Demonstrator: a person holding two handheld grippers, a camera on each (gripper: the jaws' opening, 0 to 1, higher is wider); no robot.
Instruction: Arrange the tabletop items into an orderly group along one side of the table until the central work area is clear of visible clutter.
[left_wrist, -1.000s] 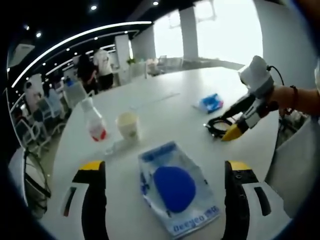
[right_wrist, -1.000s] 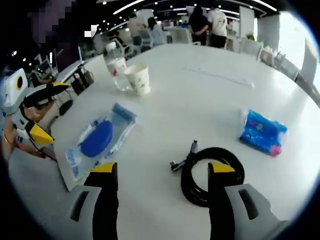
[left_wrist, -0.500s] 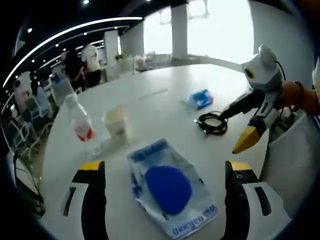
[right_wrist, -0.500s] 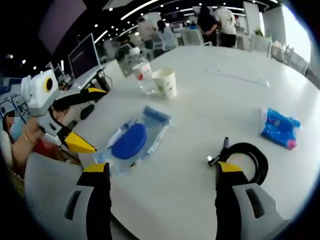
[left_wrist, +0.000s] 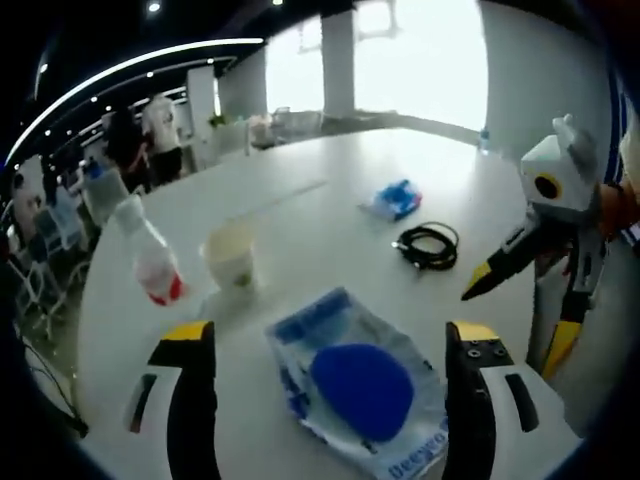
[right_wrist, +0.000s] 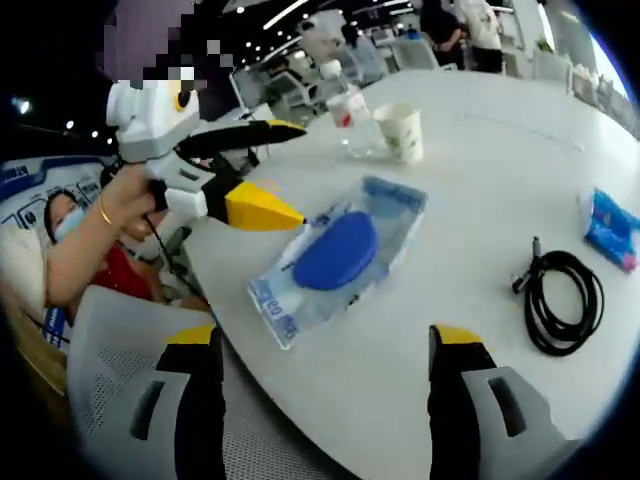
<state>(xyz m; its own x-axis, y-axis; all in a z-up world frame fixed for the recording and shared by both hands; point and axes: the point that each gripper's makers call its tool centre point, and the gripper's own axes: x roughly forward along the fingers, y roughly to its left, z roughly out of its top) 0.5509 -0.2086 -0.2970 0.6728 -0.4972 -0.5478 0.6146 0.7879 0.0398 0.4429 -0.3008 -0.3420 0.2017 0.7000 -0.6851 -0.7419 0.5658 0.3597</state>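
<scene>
Glossy clear plastic pouch (right_wrist: 335, 255) – smooth white table (right_wrist: 470, 210) – matt black cable (right_wrist: 562, 302).

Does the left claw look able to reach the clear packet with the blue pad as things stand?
Probably yes: the left claw is open, the clear packet lies flat between its jaws just ahead, and nothing sits on it or in the way.

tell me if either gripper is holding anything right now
Nothing is held. The left gripper and right gripper are both open, with nothing between their jaws.
</scene>
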